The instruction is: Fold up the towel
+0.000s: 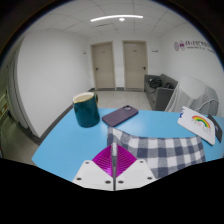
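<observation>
A grey-and-white checked towel [165,152] lies on the blue table [60,148], just ahead and to the right of my fingers. My gripper [113,160] is shut, and a thin edge of the towel runs up between the two magenta pads [98,162]. The pinched edge joins the rest of the cloth right at the fingertips. The part of the towel under the fingers is hidden.
A dark teal mug [85,110] stands beyond the fingers to the left. A dark phone [120,115] lies flat beside it. A white card with a rainbow [200,122] lies at the table's far right. Beyond the table are a floor, doors and a sofa.
</observation>
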{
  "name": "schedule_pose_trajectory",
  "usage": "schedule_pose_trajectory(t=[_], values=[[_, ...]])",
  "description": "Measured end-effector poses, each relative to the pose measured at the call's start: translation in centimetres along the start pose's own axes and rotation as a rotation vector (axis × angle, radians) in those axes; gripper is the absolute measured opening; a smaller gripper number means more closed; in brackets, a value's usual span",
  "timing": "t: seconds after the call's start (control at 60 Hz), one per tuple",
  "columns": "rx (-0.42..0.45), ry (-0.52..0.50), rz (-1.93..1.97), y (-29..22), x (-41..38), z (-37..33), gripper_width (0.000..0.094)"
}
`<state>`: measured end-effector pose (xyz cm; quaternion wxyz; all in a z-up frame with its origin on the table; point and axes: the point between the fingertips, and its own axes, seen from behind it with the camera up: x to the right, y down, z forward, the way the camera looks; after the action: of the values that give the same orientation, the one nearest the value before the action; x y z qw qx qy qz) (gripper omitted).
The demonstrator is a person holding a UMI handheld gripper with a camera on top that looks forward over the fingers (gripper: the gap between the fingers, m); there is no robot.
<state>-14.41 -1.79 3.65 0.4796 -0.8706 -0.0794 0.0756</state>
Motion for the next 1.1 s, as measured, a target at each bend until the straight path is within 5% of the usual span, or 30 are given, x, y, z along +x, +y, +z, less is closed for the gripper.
schedule_pose_trajectory(t=[0.217,0.583,0.683,0.783,0.85,1.1], values=[[0.112,0.112,0.144,-6.6,13.5,-6.1,0.0012],[-0.099,0.318,0.18,3.3,28.6,-5.8,0.0047],[-0.105,0.334,0.222,3.8,28.9,-6.6,0.0217],[-0.074,0.379,0.217,2.7,28.8,-8.9,0.0863],[-0.045,0.396,0.217,1.9,27.8,-11.1,0.0805],[0.033,0.379,0.204,0.5,19.6,-20.6,0.0835]])
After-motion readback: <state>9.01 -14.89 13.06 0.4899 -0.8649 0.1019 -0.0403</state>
